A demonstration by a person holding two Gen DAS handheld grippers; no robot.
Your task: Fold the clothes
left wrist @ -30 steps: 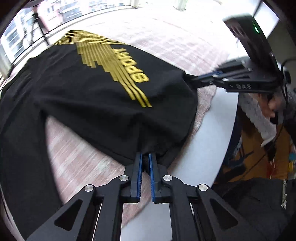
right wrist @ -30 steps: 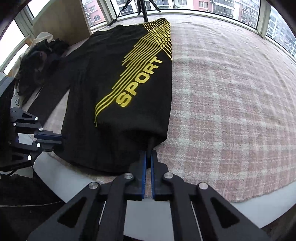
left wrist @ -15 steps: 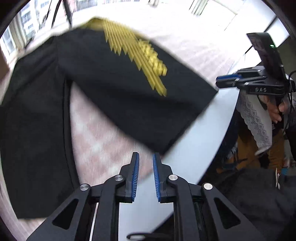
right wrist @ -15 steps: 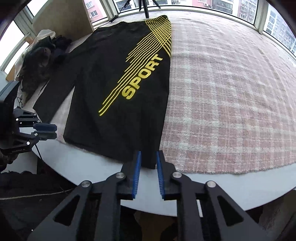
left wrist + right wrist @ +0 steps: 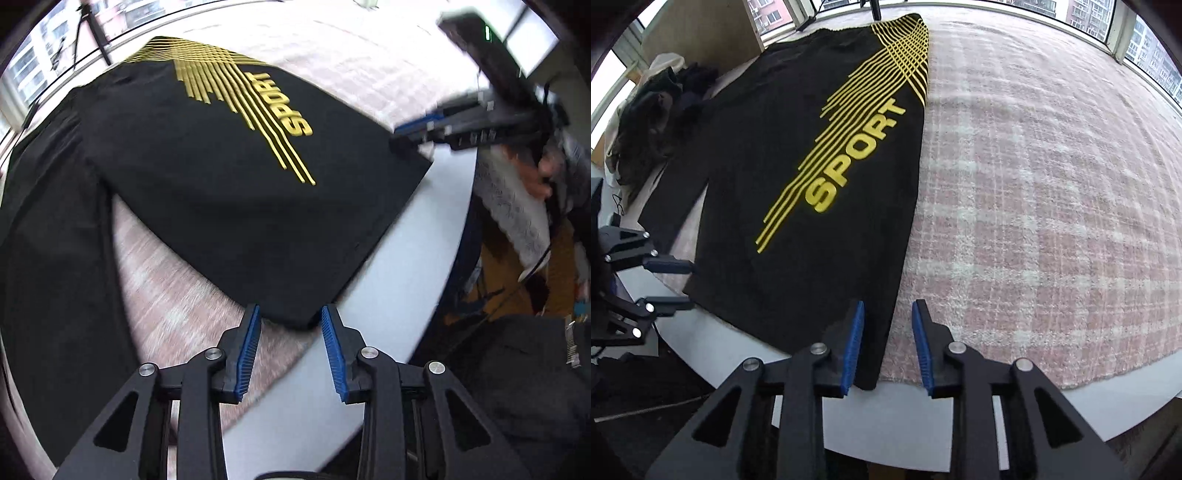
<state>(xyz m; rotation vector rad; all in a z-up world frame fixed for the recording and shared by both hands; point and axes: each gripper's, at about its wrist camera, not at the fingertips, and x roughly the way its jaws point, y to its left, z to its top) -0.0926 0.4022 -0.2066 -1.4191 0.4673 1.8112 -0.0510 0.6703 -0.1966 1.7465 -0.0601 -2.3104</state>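
Left gripper (image 5: 290, 315) hangs over the near left corner of the black shirt (image 5: 229, 192), its blue pads (image 5: 246, 354) apart and still widening, the hem corner lying loose on the pink checked cloth (image 5: 173, 306) just ahead of the tips, gripped by nothing. Yellow stripes and the word "SPORT" (image 5: 855, 158) run along the folded shirt, which lies flat from the white table edge (image 5: 894, 417) toward the windows. Right gripper (image 5: 887, 314) is likewise let go, its jaws parted astride the near right corner, whereas a second ago both grippers were clamped on that hem and held it bunched.
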